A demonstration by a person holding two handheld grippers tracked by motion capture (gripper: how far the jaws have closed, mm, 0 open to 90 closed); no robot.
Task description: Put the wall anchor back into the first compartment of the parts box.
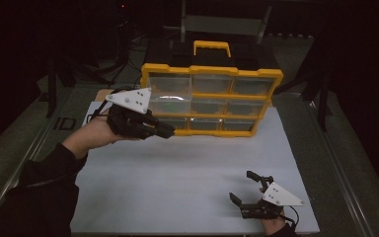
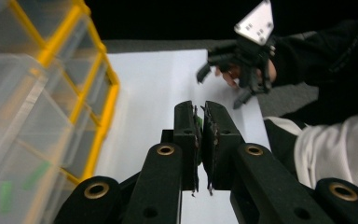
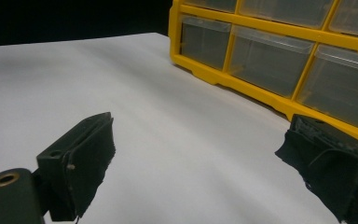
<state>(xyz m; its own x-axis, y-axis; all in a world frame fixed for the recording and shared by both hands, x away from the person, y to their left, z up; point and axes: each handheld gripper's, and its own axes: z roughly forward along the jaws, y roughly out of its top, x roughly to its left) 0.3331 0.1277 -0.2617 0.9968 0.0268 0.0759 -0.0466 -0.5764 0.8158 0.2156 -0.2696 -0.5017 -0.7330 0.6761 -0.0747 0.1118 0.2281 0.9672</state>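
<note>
While your left claw (image 1: 165, 131) is pinching a small green piece (image 2: 199, 122), the yellow drawer organizer (image 1: 211, 101) is standing right beside it; your open right claw (image 1: 244, 186) is sitting well away on the desk (image 1: 187, 182).

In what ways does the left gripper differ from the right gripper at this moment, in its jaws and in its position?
The left gripper has its jaws shut, with a small green piece pinched between the pads; the right gripper has its jaws wide open with nothing between them. The left gripper is raised in front of the yellow organizer; the right gripper is low over the white board, near its front edge. Both are black and carry a grey three-cornered plate.
</note>
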